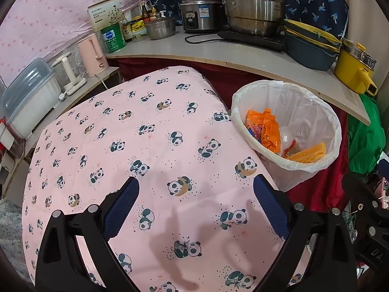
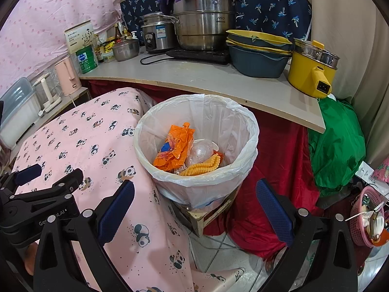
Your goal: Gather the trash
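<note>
The round bin lined with a white plastic bag (image 2: pixel 194 131) stands just right of the pink panda-print tablecloth (image 1: pixel 136 146), holding crumpled orange wrappers (image 2: pixel 178 146). Over the cloth, the left gripper (image 1: pixel 195 209) gapes wide and empty; the right gripper (image 2: pixel 194 209), near the bin, likewise.

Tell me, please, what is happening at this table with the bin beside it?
A person is collecting trash with two tools. The left hand-held gripper hangs open over the panda tablecloth, holding nothing. The right hand-held gripper is open and empty too, facing the lined trash bin. Orange wrappers and a yellow ridged piece already lie in the bin. No trash shows on the visible cloth.
</note>
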Demonstrator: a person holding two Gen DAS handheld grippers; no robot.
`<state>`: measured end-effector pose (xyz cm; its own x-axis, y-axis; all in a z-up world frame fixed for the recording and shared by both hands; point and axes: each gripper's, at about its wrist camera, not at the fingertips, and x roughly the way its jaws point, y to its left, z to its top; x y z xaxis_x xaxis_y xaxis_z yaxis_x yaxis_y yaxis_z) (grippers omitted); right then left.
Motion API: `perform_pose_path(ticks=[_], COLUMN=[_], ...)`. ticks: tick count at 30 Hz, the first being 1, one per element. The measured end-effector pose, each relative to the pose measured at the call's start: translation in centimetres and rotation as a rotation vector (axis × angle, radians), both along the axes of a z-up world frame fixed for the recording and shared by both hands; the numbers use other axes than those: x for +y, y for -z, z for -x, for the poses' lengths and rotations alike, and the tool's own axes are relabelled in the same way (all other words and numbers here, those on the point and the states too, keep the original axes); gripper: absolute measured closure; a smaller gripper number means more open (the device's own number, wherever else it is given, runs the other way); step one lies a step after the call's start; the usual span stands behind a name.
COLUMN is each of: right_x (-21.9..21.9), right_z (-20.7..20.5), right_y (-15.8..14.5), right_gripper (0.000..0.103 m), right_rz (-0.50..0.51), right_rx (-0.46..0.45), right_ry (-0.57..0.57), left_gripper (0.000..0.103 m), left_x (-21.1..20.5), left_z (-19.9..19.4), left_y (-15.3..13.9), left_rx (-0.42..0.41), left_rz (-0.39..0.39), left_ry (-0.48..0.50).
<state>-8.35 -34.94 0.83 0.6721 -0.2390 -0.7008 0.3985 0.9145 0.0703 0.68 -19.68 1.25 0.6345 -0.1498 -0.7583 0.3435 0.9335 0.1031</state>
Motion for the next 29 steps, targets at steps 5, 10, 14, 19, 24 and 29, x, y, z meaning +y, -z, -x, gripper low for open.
perform_pose_path(ticks=[5,10,14,19,24,29], right_x=[0.09,0.11,0.08,0.1,0.01,-0.01], right_z=[-0.18,-0.18,-0.19,-0.2,-0.3,-0.32], right_y=[0.23,0.26,0.23,0.23,0.41,0.41], right_gripper=[0.006,0.006,0.006,0.006,0.006,0.006], right_rz=[0.001,0.0,0.001,0.002,0.002,0.002], right_rx=[0.005,0.004,0.005,0.004,0.004,0.005], right_ry=[-0.002,0.0,-0.002,-0.001,0.0,0.0], left_gripper=[0.012,0.012,0.012,0.012,0.012,0.012], left_x=[-0.04,-0.1,-0.06,0.08,0.49,0.86], left_z=[0.09,0.07,0.08,0.08,0.04,-0.23], left_y=[0.22,0.21,0.28,0.45,0.8,0.93], left_rx=[0.001,0.002,0.002,0.008,0.015,0.033], left_rz=[-0.004,-0.002,-0.002,-0.001,0.005,0.012], left_ry=[0.004,0.001,0.001,0.001,-0.009,-0.001])
